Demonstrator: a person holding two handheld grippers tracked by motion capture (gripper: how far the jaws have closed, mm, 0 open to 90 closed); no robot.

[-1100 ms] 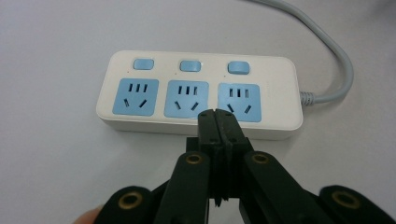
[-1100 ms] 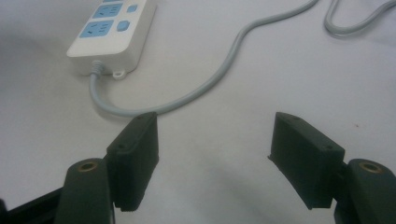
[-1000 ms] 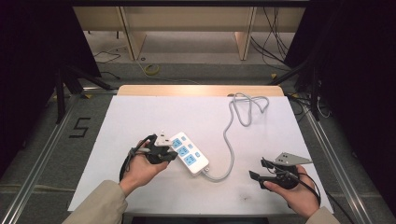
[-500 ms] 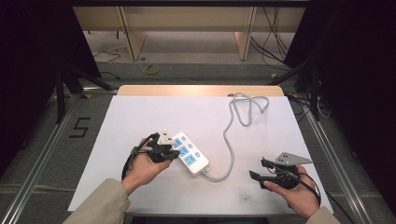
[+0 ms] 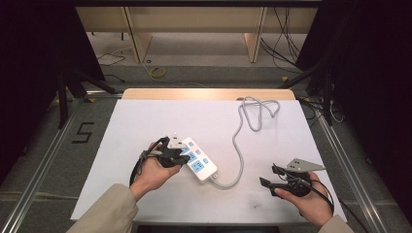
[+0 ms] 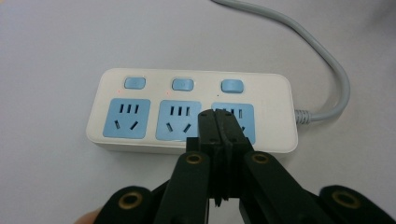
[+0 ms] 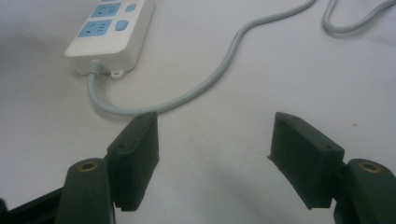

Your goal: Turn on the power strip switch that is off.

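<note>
A white power strip [image 5: 200,164] with three blue sockets and three blue switches lies flat near the table's middle. In the left gripper view the strip [image 6: 140,84] is seen lengthwise, and my left gripper [image 6: 218,117] is shut with nothing between its jaws. Its tips hover over the strip's near edge, between the middle and right sockets. From above, the left gripper [image 5: 184,158] lies over the strip's left end. Its grey cable [image 5: 236,145] runs back to a loop [image 5: 260,110]. My right gripper [image 5: 268,176] is held open at the front right, its jaws [image 7: 215,140] wide apart above bare table.
The white tabletop [image 5: 145,121] ends in a wooden strip [image 5: 209,93] at the far edge. Metal rails run along both sides on the floor, with a "5" mark [image 5: 83,132] at the left. The cable [image 7: 187,95] curves just ahead of the right jaws.
My left hand has edged a little to the right, bringing its shut gripper further over the strip. The right hand has stayed put.
</note>
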